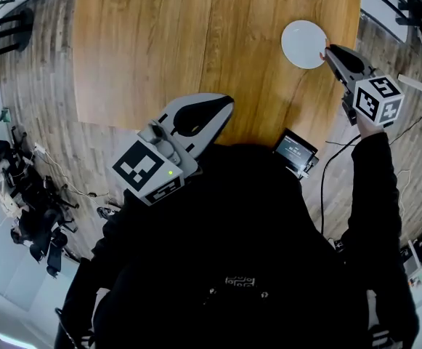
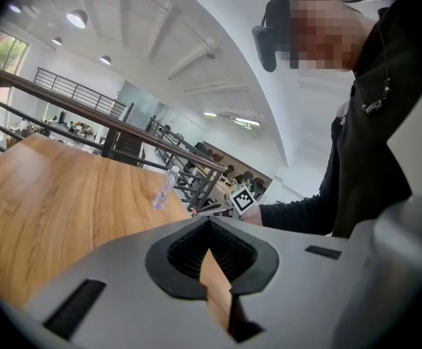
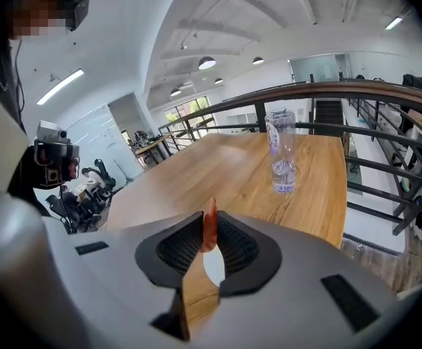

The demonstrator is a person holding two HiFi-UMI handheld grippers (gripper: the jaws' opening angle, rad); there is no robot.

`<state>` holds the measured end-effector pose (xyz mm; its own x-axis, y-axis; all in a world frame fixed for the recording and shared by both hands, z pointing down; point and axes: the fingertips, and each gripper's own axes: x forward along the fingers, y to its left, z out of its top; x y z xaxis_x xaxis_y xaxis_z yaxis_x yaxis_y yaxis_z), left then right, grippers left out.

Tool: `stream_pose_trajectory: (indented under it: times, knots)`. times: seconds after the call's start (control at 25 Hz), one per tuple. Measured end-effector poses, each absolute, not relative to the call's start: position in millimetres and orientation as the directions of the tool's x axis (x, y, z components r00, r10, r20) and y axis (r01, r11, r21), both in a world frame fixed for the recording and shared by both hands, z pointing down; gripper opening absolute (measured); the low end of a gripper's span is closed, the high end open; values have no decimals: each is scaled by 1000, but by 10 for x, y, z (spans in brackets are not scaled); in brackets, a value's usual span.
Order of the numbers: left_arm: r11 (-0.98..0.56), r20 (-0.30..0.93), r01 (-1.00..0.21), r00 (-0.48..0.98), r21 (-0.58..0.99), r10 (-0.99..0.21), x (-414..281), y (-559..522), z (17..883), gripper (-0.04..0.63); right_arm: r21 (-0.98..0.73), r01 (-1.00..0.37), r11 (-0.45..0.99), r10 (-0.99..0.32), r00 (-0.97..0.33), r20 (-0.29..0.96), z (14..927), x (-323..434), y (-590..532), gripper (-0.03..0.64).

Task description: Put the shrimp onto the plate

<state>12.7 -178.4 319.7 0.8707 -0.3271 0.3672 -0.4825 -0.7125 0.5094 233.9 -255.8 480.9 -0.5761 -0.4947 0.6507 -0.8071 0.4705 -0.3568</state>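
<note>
1. Pinching the shrimp upright, the right gripper hangs at the plate's four o'clock rim; plate centre lies toward ten o'clock.
2. Left gripper, clenched empty, is farther.

No legible text, small screen and bottle label too blurred to read

One wooden table; on it, one white plate near the right edge and one clear bottle at the far edge. Two grippers: left gripper, right gripper. One shrimp, one small screen device, one person.
</note>
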Motion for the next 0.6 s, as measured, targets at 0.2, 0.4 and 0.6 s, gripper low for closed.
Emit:
stream_pose_trajectory:
  times: [0.2,0.4,0.6]
  knots:
    - [-687,378,-513,855,514,-356,25,-1823,3227,5,-354,-803,480,-437,-569,697,5129,2316,-2593,69]
    - [-663,384,-539,840,520,-382,-97,-1851,3262,5,-342,-799,495,-381,-553,741,5436,2263,-2585,69]
    - [-643,392,-562,826,520,-405,-155,-1843,3303,5,-339,-788,513,-332,-547,769,5681,2244,-2569,69]
